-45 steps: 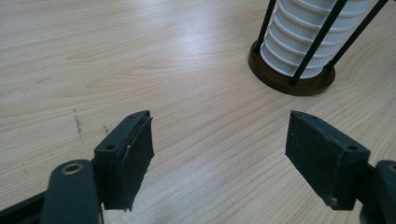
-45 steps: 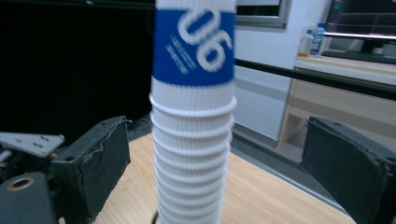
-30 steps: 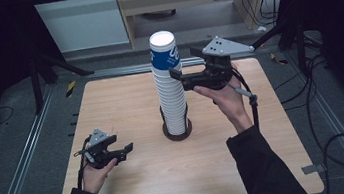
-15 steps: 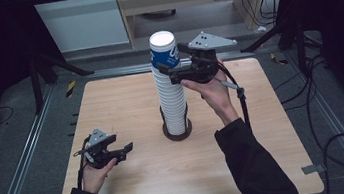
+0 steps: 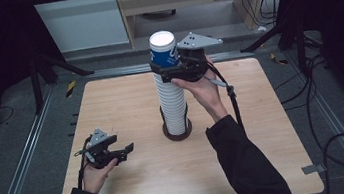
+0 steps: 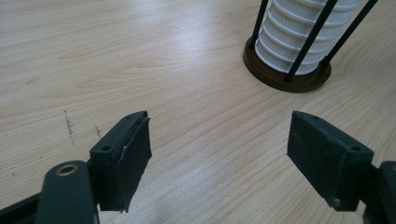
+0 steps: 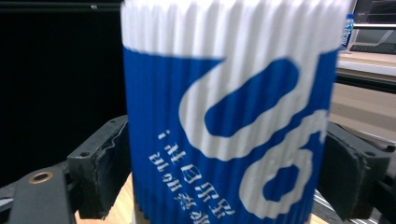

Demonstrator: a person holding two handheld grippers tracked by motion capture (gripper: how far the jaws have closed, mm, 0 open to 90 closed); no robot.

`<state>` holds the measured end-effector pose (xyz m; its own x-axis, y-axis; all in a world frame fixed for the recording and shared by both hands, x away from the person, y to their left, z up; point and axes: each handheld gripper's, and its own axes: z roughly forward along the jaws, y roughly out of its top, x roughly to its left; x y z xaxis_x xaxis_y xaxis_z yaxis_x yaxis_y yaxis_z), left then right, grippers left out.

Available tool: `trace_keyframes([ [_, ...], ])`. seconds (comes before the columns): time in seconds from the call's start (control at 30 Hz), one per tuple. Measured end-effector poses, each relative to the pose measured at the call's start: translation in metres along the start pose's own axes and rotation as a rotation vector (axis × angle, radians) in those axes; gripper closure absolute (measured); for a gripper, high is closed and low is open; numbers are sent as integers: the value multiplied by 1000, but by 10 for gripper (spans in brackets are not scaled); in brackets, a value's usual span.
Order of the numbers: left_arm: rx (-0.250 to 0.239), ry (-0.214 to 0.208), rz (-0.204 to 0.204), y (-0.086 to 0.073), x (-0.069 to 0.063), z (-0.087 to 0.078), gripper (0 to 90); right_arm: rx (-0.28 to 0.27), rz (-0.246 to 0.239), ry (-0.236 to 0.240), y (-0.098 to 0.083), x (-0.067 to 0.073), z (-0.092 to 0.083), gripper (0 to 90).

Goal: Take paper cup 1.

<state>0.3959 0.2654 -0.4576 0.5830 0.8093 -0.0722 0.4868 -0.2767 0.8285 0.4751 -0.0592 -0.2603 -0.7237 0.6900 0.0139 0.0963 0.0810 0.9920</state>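
Note:
A tall stack of white ribbed paper cups (image 5: 173, 102) stands in a dark round holder (image 5: 178, 132) with thin black rods at mid-table. The top cup (image 5: 163, 52) is blue and white; its lettering (image 7: 187, 186) reads upside down in the right gripper view. My right gripper (image 5: 163, 71) is level with that top cup. Its jaws have just been closing, and both pads (image 7: 109, 170) now lie against the cup's sides. My left gripper (image 5: 125, 150) rests low over the table near the front left, open (image 6: 219, 154), with nothing between its jaws. The holder's base (image 6: 287, 77) shows beyond it.
The light wooden table (image 5: 125, 103) has bare room on both sides of the stack. Metal rails (image 5: 25, 146) run along its left and right edges. A cable (image 5: 234, 104) trails from my right gripper down past the forearm. Pale cabinets (image 5: 84, 22) stand behind the table.
My right gripper has moved left onto the top cup and its jaws have narrowed around it. The left hand and its gripper have stayed put.

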Motion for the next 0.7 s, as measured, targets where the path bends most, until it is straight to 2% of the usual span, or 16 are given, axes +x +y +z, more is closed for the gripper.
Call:
trace_keyframes([
  [0.4,5,-1,1,0,0,1,210,-17,-2,-13,0,1,3,195],
  [0.5,9,-1,2,-1,0,1,210,-38,-1,-12,4,0,0,198],
  [0.7,9,0,-1,-1,1,1,211,-40,-10,-8,14,1,-3,210],
])
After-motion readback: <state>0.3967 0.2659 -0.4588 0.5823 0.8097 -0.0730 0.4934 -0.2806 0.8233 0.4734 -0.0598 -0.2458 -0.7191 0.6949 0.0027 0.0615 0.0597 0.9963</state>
